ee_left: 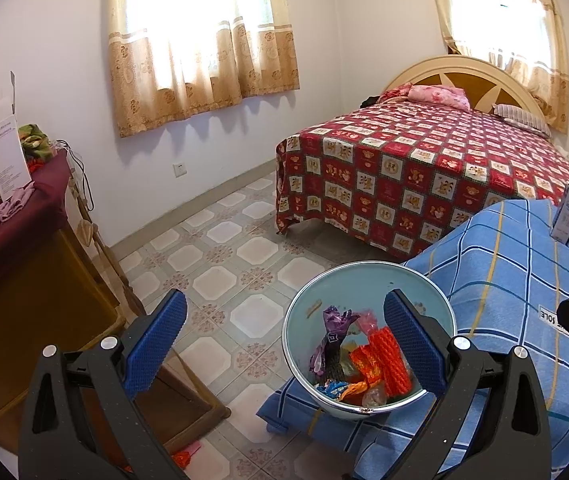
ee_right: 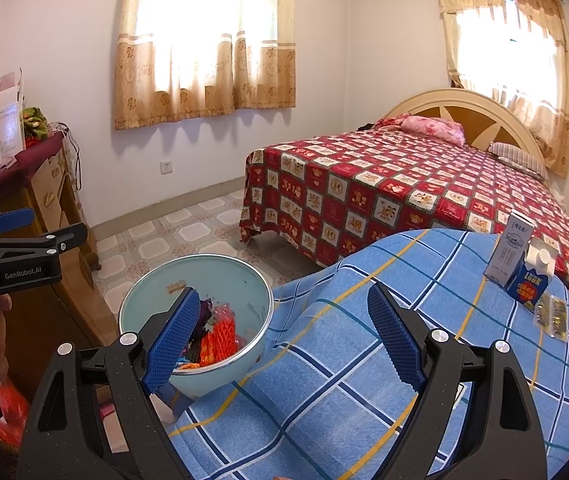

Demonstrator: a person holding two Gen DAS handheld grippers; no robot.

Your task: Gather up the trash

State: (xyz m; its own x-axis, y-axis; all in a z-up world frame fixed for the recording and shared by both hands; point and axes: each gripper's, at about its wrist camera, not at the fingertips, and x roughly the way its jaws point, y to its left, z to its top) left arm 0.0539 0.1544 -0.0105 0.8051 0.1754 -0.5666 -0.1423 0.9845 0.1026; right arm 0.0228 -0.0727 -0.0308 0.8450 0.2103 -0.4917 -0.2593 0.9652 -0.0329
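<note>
A pale green enamel bowl (ee_left: 364, 286) sits on the near left corner of a blue checked cloth (ee_left: 504, 280). It holds an orange foam net (ee_left: 390, 360), a purple wrapper (ee_left: 334, 332) and other wrappers. My left gripper (ee_left: 284, 344) hovers open in front of the bowl, its right pad over the rim. My right gripper (ee_right: 284, 340) is open over the cloth, nothing between its pads, its left pad in front of the bowl (ee_right: 224, 280). A white carton (ee_right: 510, 254), a blue carton (ee_right: 532, 280) and small foil packs (ee_right: 550, 314) lie at the cloth's far right.
A bed (ee_right: 404, 200) with a red patterned cover stands behind the blue cloth. A wooden cabinet (ee_left: 24, 280) with a maroon cloth and clutter stands at the left. Tiled floor (ee_left: 224, 248) lies between them. A red scrap (ee_left: 184, 456) lies on the floor by the cabinet's foot.
</note>
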